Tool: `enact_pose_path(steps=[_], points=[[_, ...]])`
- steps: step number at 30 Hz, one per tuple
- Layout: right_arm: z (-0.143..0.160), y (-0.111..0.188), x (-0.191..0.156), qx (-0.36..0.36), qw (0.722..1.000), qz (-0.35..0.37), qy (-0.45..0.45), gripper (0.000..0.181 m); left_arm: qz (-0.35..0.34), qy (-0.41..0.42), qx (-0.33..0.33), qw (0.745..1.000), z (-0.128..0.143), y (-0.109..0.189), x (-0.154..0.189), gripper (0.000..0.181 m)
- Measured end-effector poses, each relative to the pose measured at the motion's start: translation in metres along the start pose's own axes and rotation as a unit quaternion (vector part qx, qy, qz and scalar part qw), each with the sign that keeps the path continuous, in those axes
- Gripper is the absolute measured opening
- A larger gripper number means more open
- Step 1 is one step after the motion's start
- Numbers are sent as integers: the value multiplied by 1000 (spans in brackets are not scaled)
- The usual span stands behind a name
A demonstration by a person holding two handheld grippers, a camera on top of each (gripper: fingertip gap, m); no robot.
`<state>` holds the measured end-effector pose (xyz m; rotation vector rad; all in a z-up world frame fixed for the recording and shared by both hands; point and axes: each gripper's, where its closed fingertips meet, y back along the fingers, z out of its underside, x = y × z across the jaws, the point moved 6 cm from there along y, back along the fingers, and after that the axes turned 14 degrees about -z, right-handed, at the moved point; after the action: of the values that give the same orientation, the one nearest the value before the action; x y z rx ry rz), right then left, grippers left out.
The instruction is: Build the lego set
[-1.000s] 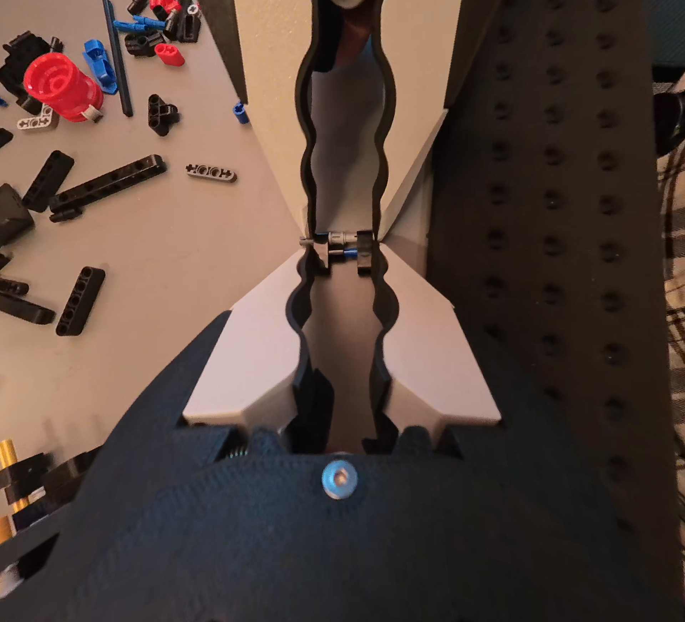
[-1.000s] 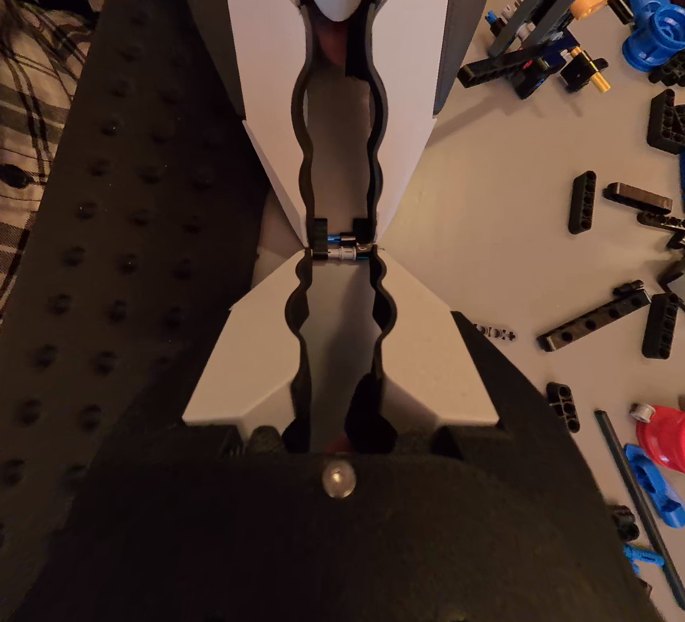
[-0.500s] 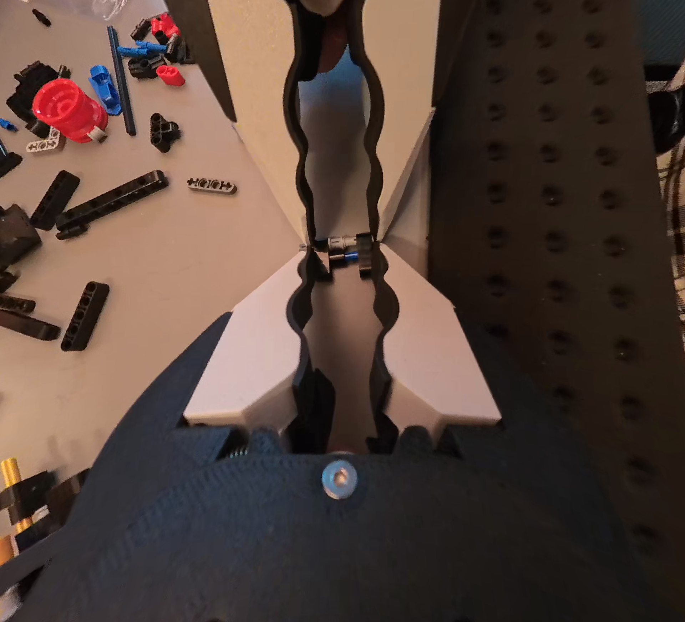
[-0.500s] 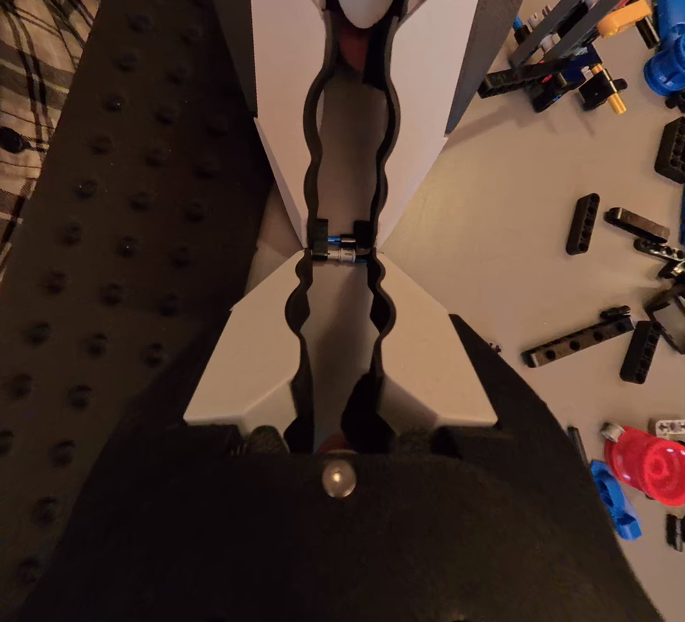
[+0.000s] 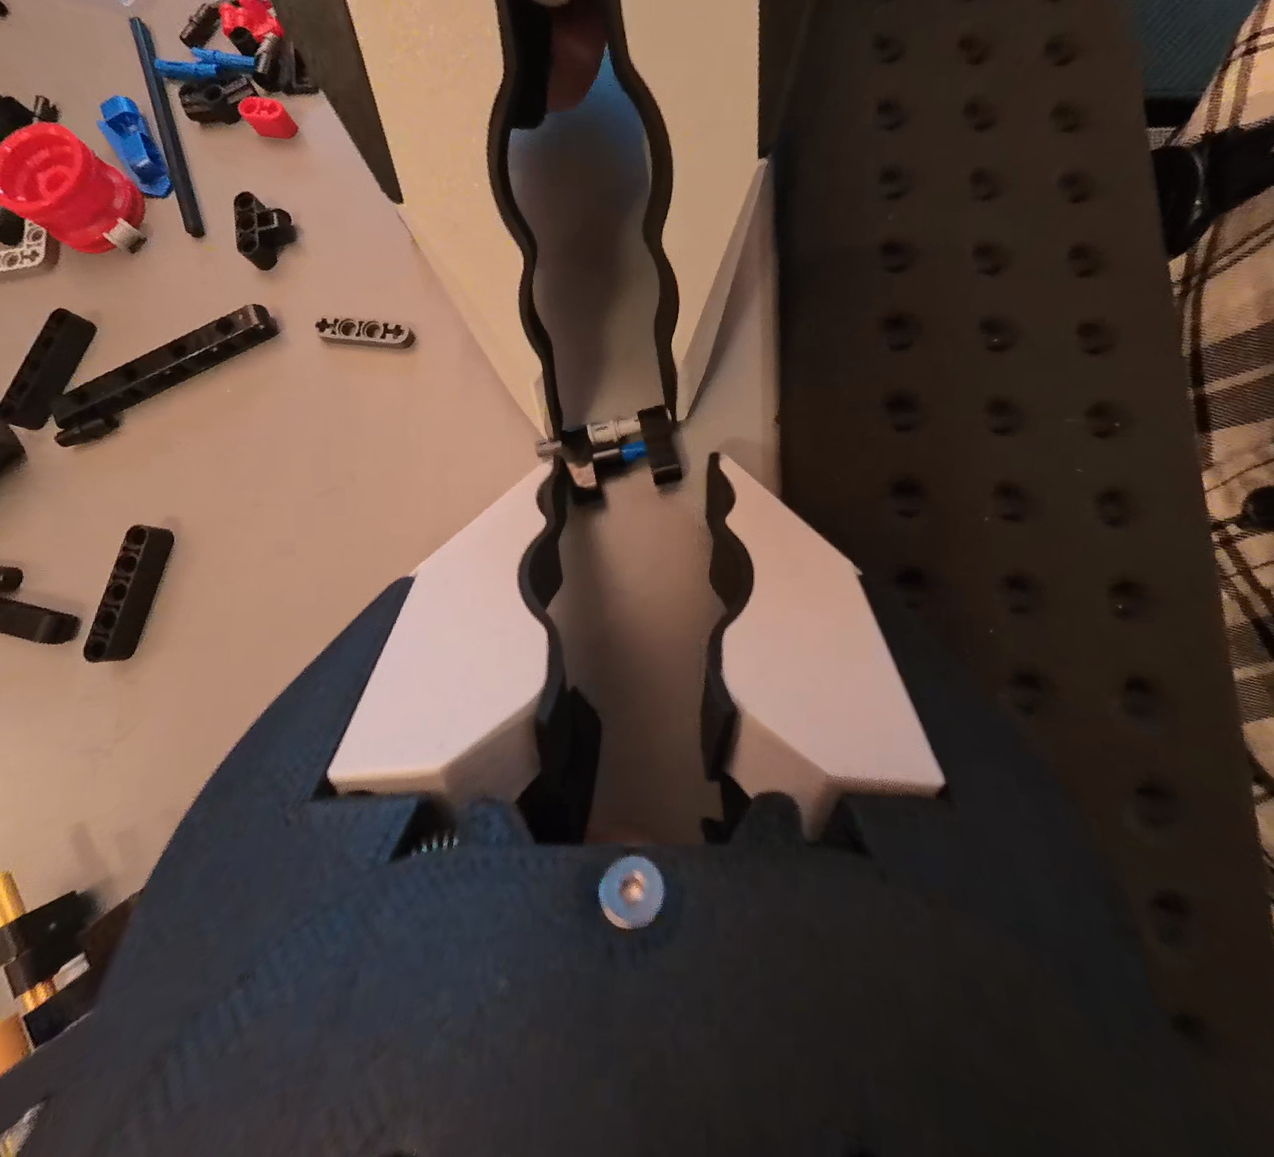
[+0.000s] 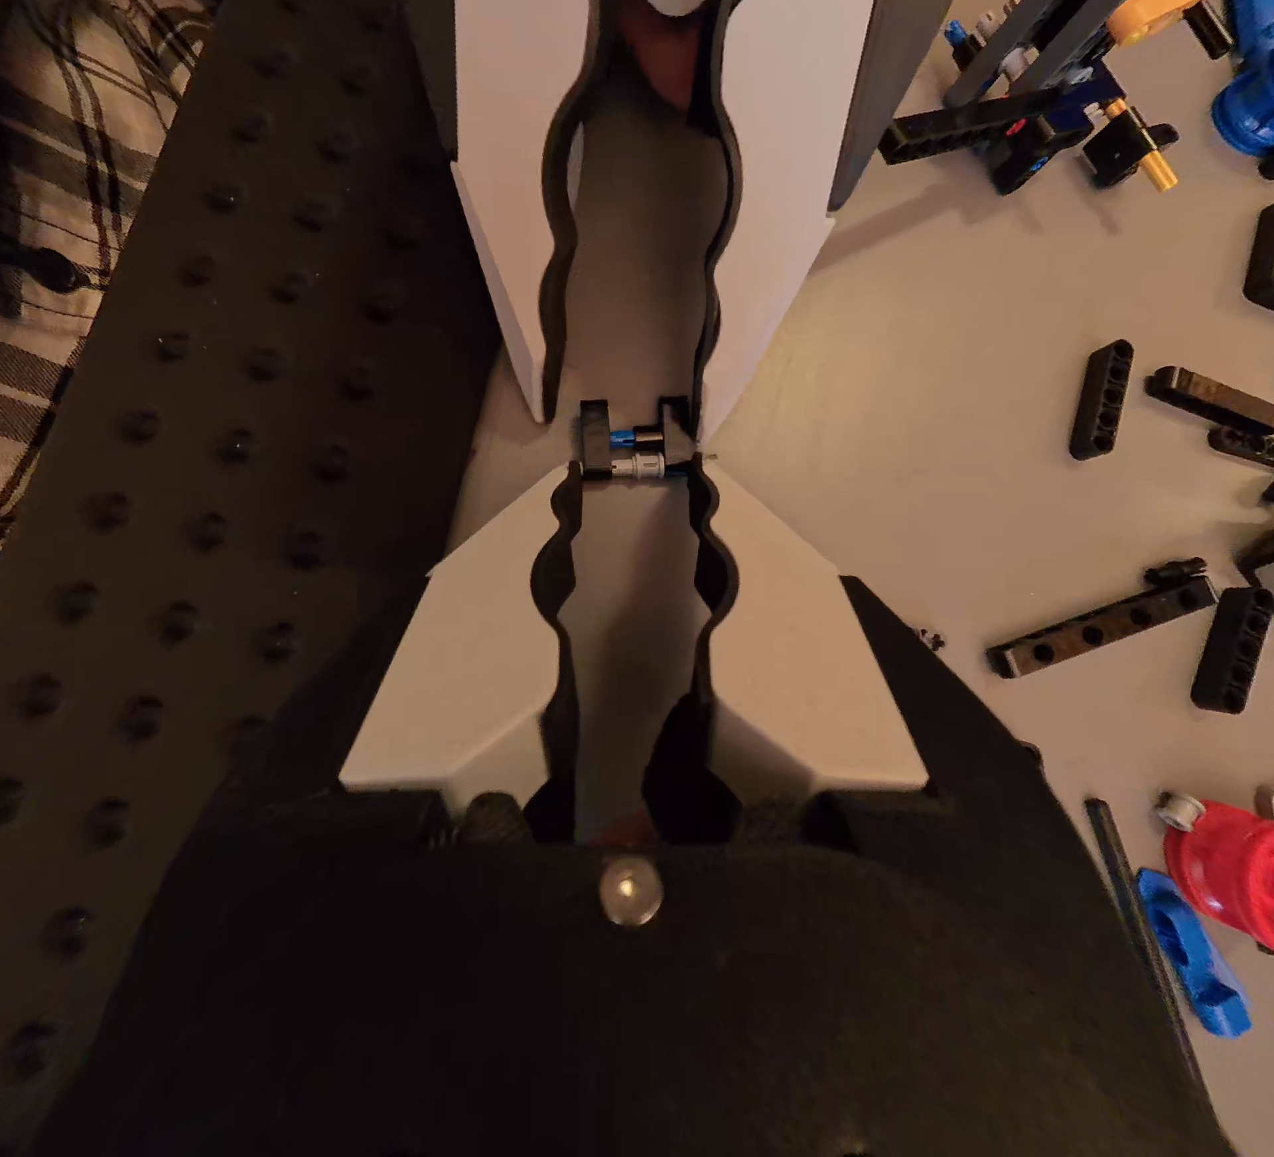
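Left tongs and right tongs meet tip to tip above the bench; a small lego assembly of two black pieces joined by grey and blue pins sits between the tips; right tongs clenched on it; left tongs spread a little wider, their right tip clear of it, so released; loose black beams lie on the bench well left; red cylinder farther left; partly built model at the far right.
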<state>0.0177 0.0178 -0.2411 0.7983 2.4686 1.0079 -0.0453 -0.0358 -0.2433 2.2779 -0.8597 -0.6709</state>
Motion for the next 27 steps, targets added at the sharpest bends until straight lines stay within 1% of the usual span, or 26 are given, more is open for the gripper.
enact_pose_path(steps=[1, 2, 3, 15, 23, 27], points=[[0, 0, 0, 0, 1000, -1, 0, 29, -1, 0, -4, 1000, 1, 1, -1, 37], [-1, -1, 0, -1, 1000, 0, 3, 29, -7, -1, -6, 1000, 1, 2, -2, 31], [-1, -1, 0, -3, 1000, 0, 5, 29, -7, -1, -5, 1000, 2, 2, -2, 30], [2, 3, 1, 1, 999, -40, 31, 28, 3, 6, 5, 1000, 3, 2, 0, 29], [0, 3, 2, -11, 998, -48, 48, 27, 7, 1, 8, 1000, 3, 2, -1, 29], [0, 2, 2, -17, 997, -42, 55, 27, 5, -5, 9, 1000, 2, 2, -1, 24]])
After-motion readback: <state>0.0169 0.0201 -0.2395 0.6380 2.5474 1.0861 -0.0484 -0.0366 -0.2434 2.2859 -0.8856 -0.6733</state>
